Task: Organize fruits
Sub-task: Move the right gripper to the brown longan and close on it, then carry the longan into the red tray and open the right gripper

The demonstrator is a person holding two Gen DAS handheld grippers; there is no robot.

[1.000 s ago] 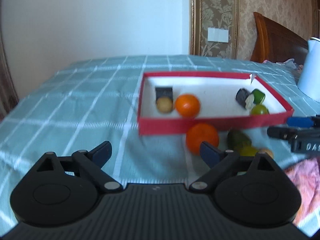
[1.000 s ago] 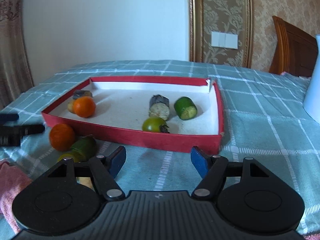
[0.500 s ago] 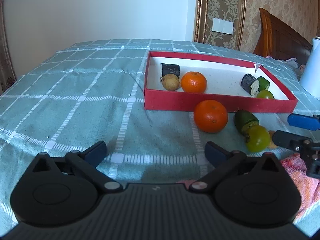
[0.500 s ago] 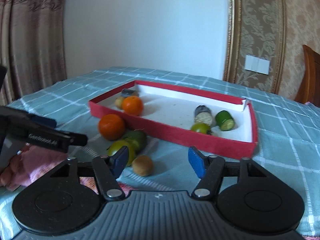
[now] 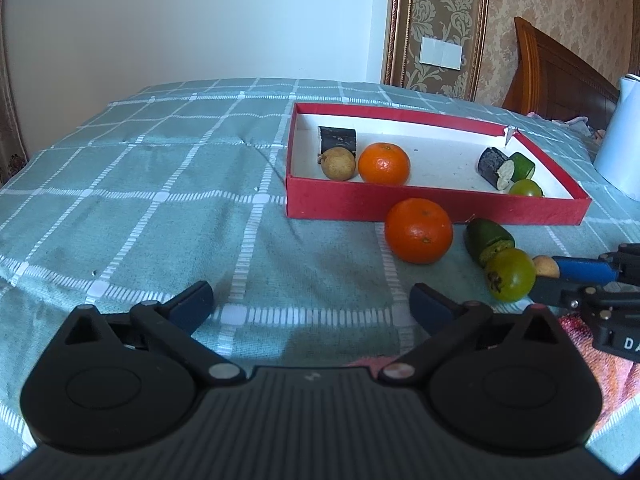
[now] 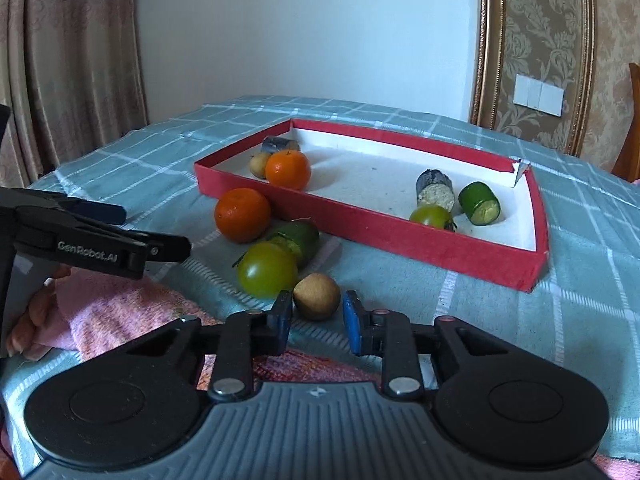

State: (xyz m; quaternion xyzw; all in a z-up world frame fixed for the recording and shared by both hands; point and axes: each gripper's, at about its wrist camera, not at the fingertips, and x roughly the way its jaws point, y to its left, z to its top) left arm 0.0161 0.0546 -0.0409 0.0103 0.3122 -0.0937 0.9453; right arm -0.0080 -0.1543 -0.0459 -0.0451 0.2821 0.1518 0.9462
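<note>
A small, round, tan fruit with a matte, slightly rough skin (image 6: 317,296) lies on the teal checked tablecloth (image 5: 160,200), outside the tray. The right gripper (image 6: 316,320) has its two blue-padded fingers set on either side of the fruit, partly narrowed, with a small gap visible on each side (not yet pinching). Just beside the fruit sits a smooth, glossy green tomato (image 6: 267,268), touching a dark green cucumber chunk (image 6: 298,238) with a cut end. Beyond them is a dimpled orange mandarin (image 6: 242,215), close against the tray's front wall.

The tray is a shallow red cardboard box (image 6: 440,258) with a white inner lining, one far corner torn. Inside it are six pieces: one mandarin (image 6: 288,169), one tan round fruit (image 6: 258,164), two dark-skinned cylinder chunks (image 6: 435,190), one green cucumber chunk (image 6: 479,203) and one green tomato (image 6: 431,216). The tray's middle is bare white floor.

The left gripper (image 5: 312,304) hovers over open cloth with its fingers spread wide, holding nothing. A pink towel (image 6: 120,312) with a nubby weave lies under the near edge. To the left, the cloth stretches unbroken to the table's edge.
</note>
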